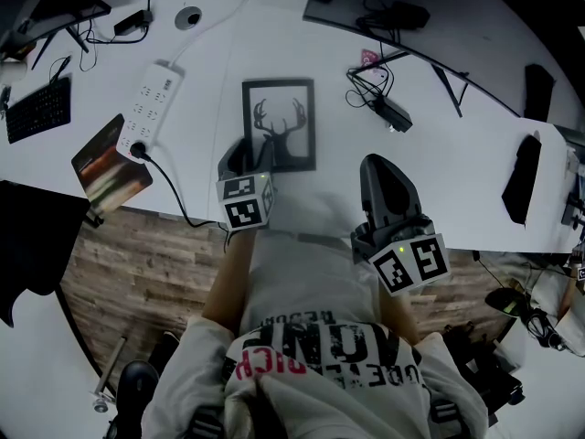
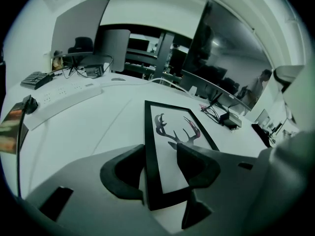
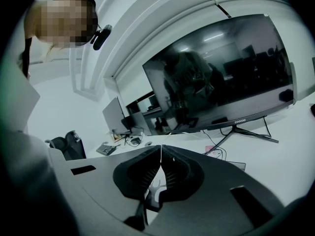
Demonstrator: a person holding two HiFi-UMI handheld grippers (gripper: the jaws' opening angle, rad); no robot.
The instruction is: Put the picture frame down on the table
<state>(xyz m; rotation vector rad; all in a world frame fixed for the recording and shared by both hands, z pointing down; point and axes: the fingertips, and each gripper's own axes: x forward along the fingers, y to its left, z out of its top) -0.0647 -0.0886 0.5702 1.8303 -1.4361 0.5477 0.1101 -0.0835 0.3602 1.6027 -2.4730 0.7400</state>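
The picture frame lies flat on the white worktop, deer print up. The left tongs are released, jaws apart astride its near left corner. The right tongs are clenched on nothing, beside the frame.

The worktop was smooth, matt white — the picture frame had a matt black border — the floor showed grained wood planks.
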